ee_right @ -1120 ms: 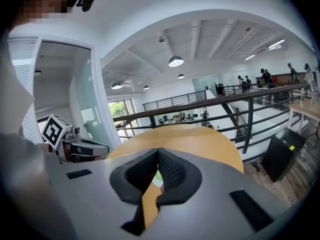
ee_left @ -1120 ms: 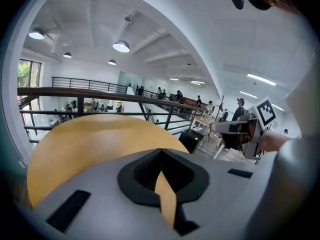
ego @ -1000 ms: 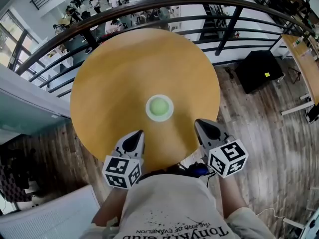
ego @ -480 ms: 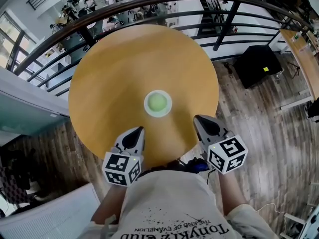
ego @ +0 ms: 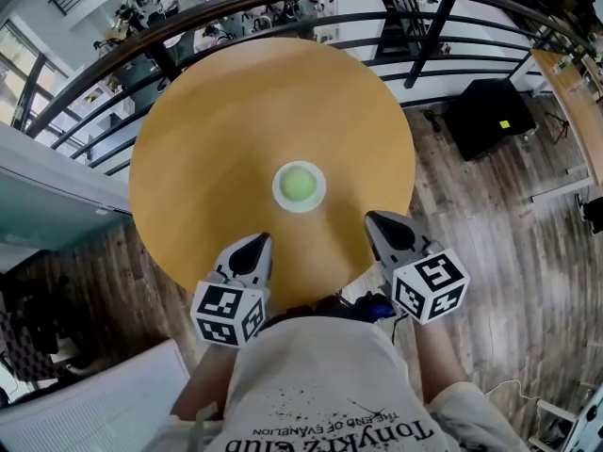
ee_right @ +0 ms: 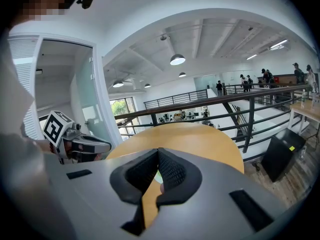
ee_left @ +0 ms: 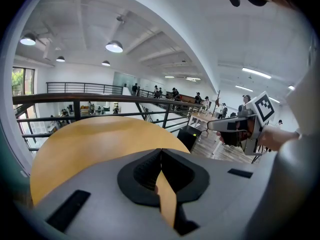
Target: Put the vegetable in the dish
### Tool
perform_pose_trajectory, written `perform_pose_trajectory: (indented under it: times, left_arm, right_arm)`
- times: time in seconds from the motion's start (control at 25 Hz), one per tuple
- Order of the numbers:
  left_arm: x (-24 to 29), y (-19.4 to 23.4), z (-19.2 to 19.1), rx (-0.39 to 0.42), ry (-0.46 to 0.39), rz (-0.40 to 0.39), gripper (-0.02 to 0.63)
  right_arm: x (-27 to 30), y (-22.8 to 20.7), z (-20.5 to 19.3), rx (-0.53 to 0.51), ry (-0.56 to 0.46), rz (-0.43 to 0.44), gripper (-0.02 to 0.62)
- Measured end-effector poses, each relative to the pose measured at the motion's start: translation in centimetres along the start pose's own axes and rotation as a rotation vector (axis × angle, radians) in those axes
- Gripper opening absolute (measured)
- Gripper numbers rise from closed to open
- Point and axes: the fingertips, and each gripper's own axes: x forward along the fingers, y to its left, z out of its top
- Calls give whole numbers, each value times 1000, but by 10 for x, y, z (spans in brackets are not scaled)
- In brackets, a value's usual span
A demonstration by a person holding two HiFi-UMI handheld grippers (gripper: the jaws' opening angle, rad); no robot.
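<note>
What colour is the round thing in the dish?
The vegetable is pale green, in a white dish; the head view shows it best.

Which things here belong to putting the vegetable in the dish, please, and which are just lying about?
Job: green vegetable, lying in the white dish; left gripper and right gripper, both shut and empty.
Lying about: black box; wooden desk at right.

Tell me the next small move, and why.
Probably just hold both claws back: the green vegetable already sits in the white dish mid-table, and the left claw and right claw are shut and empty at the near edge.
</note>
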Motion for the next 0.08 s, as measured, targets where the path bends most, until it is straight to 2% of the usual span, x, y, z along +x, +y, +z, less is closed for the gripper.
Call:
perform_pose_trajectory:
  times: [0.08]
  left_arm:
    - [0, -2, -2, 3, 1, 0, 23]
  right_arm:
    - [-1, -1, -2, -1, 0, 0, 25]
